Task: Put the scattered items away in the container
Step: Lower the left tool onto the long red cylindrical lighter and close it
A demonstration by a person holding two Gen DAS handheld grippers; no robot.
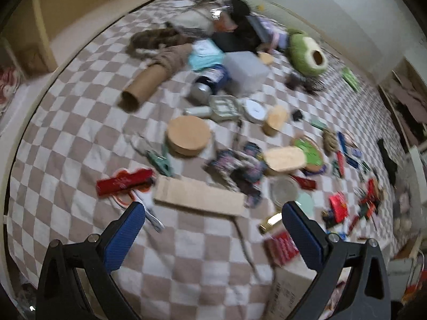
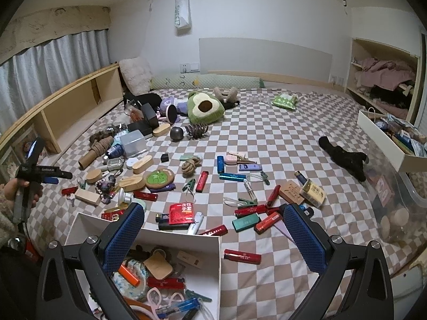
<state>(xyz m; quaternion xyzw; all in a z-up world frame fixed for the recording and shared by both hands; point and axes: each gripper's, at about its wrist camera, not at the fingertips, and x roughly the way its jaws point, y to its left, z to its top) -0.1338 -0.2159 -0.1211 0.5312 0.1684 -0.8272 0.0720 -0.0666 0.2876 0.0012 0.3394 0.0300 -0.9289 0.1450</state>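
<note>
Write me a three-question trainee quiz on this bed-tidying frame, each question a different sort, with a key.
1. True or false: the white box under the right gripper already holds some items.
2. Multiple choice: what lies directly ahead of the left gripper, between its jaws? A) the avocado plush B) the long pale wooden block C) the cardboard tube
3. Fill in: both grippers' jaws are ____ and hold nothing.

Key: 1 true, with lighters, clips and a wooden piece inside. 2 B. 3 open.
</note>
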